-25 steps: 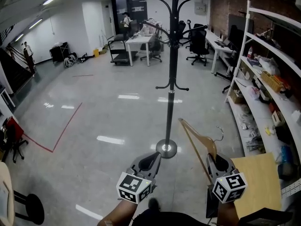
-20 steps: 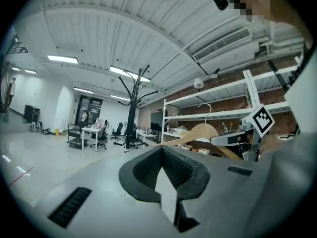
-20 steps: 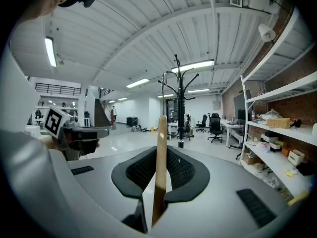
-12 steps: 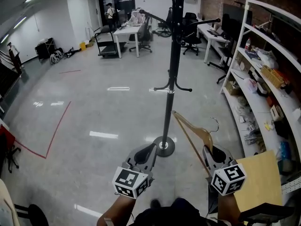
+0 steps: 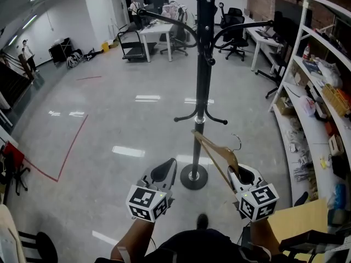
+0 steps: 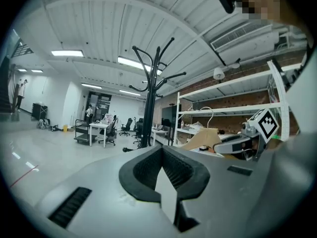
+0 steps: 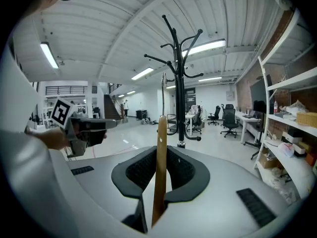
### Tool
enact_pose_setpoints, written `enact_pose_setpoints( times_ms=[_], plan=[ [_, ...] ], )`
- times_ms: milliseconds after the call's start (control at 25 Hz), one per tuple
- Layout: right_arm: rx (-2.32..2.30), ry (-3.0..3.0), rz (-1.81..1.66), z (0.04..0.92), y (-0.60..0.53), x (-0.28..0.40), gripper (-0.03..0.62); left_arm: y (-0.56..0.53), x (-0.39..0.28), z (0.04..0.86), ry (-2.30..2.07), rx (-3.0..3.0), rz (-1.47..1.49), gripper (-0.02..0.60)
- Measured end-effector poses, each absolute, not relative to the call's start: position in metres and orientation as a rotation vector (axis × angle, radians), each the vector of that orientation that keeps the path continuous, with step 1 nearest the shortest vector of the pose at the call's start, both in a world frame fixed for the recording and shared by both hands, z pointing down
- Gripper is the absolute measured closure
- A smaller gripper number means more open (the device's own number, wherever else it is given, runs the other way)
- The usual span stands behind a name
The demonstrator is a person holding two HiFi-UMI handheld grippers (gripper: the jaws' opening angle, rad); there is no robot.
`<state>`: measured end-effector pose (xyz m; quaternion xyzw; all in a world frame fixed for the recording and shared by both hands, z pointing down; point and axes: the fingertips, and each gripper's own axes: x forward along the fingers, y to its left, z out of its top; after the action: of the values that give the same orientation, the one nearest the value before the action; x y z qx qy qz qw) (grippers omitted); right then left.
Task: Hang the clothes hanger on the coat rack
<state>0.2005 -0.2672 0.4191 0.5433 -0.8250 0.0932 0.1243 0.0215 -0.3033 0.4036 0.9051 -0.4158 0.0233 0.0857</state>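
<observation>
The black coat rack (image 5: 203,64) stands just ahead of me, its round base (image 5: 193,177) on the glossy floor and its curved arms spreading overhead. My right gripper (image 5: 239,172) is shut on the lower bar of a wooden clothes hanger (image 5: 215,153). The hanger's metal hook (image 5: 237,142) points up, to the right of the pole and below its arms. In the right gripper view the hanger (image 7: 161,148) rises edge-on between the jaws of that gripper (image 7: 159,155), with the rack (image 7: 179,83) behind. My left gripper (image 5: 164,170) (image 6: 162,155) is shut and holds nothing.
White metal shelving (image 5: 323,86) full of boxes lines the right wall. A light wooden board (image 5: 296,219) lies at the lower right. Desks, office chairs (image 5: 236,34) and a cart (image 5: 130,48) stand far back. A red tape line (image 5: 68,152) marks the floor at left.
I have come closer to the coat rack: its pole and base are larger and nearer my grippers. The hanger stays held in the right gripper, now close beside the pole.
</observation>
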Motion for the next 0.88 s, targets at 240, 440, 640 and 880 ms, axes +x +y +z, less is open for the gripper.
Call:
enact_pose_setpoints(
  times_ms=[240, 440, 640, 880],
  plan=[
    [1.374, -2.447, 0.297, 0.458, -0.323, 0.197, 0.537, -0.342, 0.04, 0.423, -1.297, 2.643, 0.111, 0.581],
    [1.29, -2.448, 0.339, 0.489, -0.355, 0.189, 0.537, -0.363, 0.038, 0.441, -1.318, 2.61, 0.127, 0.581],
    [1.256, -2.427, 0.361, 0.512, -0.385, 0.173, 0.537, -0.39, 0.025, 0.473, -1.319, 2.561, 0.159, 0.581],
    [1.223, -2.383, 0.323, 0.541, -0.424, 0.156, 0.537, -0.435, 0.019, 0.508, -1.308, 2.536, 0.178, 0.581]
  ],
)
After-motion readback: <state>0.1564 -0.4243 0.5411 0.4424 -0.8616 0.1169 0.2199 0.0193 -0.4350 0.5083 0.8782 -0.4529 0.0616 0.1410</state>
